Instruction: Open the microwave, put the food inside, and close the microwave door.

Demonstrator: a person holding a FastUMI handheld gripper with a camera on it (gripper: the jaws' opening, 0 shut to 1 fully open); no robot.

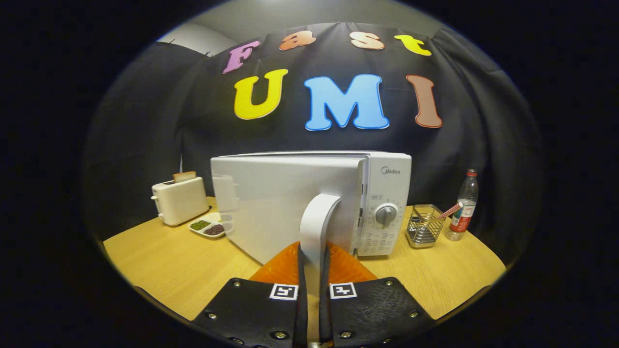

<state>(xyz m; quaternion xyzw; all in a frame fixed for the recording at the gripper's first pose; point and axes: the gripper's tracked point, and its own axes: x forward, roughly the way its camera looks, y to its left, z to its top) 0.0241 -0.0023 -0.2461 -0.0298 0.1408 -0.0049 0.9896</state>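
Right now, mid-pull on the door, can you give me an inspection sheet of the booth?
Surface: wooden table, bare near the fingers.
Job's things: white microwave with its door swung partly open; food tray with green and dark portions lies left of the door, by the toaster.
Clutter: toaster with bread in the slot; wire basket holding a striped straw; plastic bottle to the right of the microwave.
Grippers: hand-held gripper closed around the white door handle, both fingers on it.
Cables: nothing seen.
Surroundings: black cloth wall behind the table.
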